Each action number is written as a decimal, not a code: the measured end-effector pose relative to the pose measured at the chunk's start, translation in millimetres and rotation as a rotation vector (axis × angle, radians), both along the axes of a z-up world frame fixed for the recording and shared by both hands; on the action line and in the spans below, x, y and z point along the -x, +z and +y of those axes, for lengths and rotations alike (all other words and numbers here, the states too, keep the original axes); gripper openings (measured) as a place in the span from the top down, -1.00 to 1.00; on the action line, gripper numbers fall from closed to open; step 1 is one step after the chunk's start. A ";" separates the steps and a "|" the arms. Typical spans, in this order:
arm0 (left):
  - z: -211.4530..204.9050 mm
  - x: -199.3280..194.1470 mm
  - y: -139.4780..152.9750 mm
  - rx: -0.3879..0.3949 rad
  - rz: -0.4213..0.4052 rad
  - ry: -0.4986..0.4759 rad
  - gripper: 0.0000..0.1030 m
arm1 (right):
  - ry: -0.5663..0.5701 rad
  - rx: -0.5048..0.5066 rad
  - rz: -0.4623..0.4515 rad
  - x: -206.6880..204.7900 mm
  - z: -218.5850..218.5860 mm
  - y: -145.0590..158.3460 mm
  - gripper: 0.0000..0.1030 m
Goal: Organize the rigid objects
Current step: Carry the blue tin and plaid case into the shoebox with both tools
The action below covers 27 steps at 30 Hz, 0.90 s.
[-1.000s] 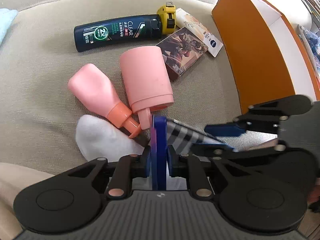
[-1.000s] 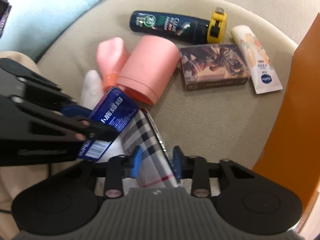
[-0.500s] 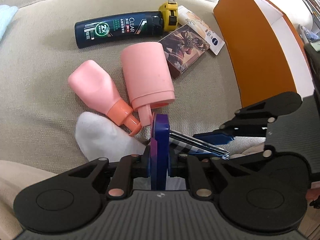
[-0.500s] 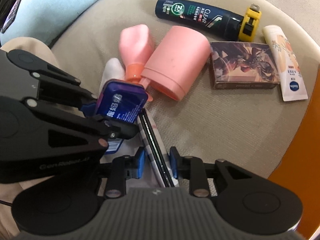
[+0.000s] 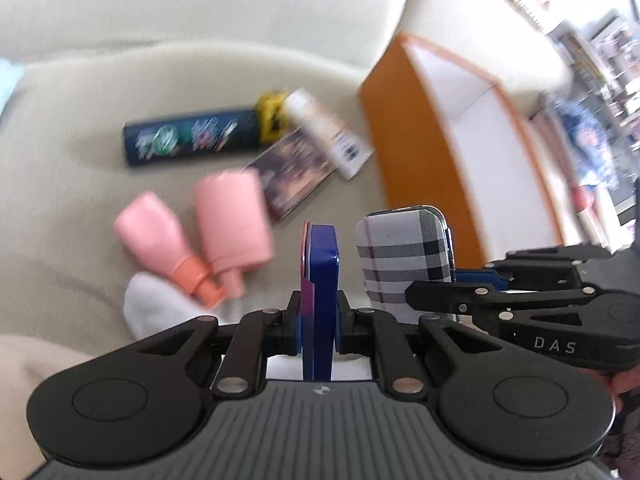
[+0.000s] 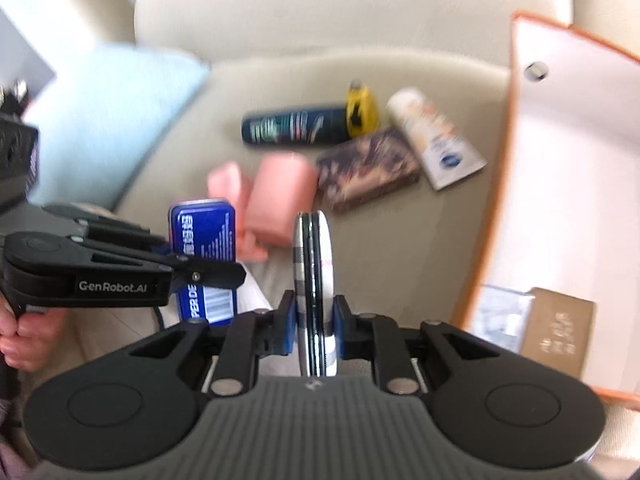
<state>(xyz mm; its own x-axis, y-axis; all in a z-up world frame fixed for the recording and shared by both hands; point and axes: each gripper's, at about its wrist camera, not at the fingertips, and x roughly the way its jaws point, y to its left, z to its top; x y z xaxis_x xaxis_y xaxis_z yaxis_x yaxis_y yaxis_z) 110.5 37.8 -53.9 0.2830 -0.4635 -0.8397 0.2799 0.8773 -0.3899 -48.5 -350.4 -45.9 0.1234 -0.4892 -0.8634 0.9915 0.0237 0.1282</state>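
My left gripper (image 5: 318, 320) is shut on a flat blue tin (image 5: 320, 276), held edge-on above the sofa; the tin also shows in the right wrist view (image 6: 204, 240). My right gripper (image 6: 314, 320) is shut on a plaid-cased phone (image 6: 314, 280), which also shows in the left wrist view (image 5: 404, 256). Both are lifted, side by side. On the cushion lie a dark shampoo bottle (image 5: 192, 140), a yellow tape measure (image 5: 272, 120), a white tube (image 5: 328, 132), a card box (image 5: 292, 176), a pink cup (image 5: 232, 216) and a pink bottle (image 5: 156, 232).
An orange box (image 5: 424, 128) with a white inside stands open at the right; in the right wrist view it holds a brown carton (image 6: 560, 328) and a clear packet (image 6: 500, 316). A white sock (image 5: 156, 312) lies near the pink bottle. A light blue pillow (image 6: 108, 120) lies left.
Both grippers have lifted up off the cushion with the tin and the phone, and the views now take in the orange box's inside. The phone has turned upright.
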 end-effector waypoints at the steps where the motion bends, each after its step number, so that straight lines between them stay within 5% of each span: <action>1: -2.9 -0.3 9.9 0.018 -0.015 -0.006 0.70 | -0.015 0.027 -0.024 5.6 2.6 8.6 0.64; 9: -60.9 -20.8 79.8 0.180 -0.109 -0.112 0.70 | -0.118 0.222 -0.050 50.4 33.7 92.1 0.63; 15: -135.4 -49.4 77.7 0.249 -0.088 -0.186 0.70 | -0.245 0.246 0.077 106.0 48.3 130.5 0.63; 20: -183.8 -71.4 38.6 0.248 0.017 -0.216 0.70 | -0.309 0.070 0.109 160.8 30.5 90.0 0.63; 27: -209.3 -87.6 -7.7 0.200 0.120 -0.223 0.70 | -0.330 -0.154 0.044 203.0 -4.2 21.0 0.63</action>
<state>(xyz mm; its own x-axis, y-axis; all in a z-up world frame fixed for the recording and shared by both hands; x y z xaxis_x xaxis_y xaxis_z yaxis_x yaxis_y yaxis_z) 198.2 -171.5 -61.6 0.0602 -0.6622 -0.7469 0.3977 0.7022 -0.5905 -251.6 -354.6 -25.0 -0.0583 -0.3603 -0.9310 0.9470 -0.3151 0.0627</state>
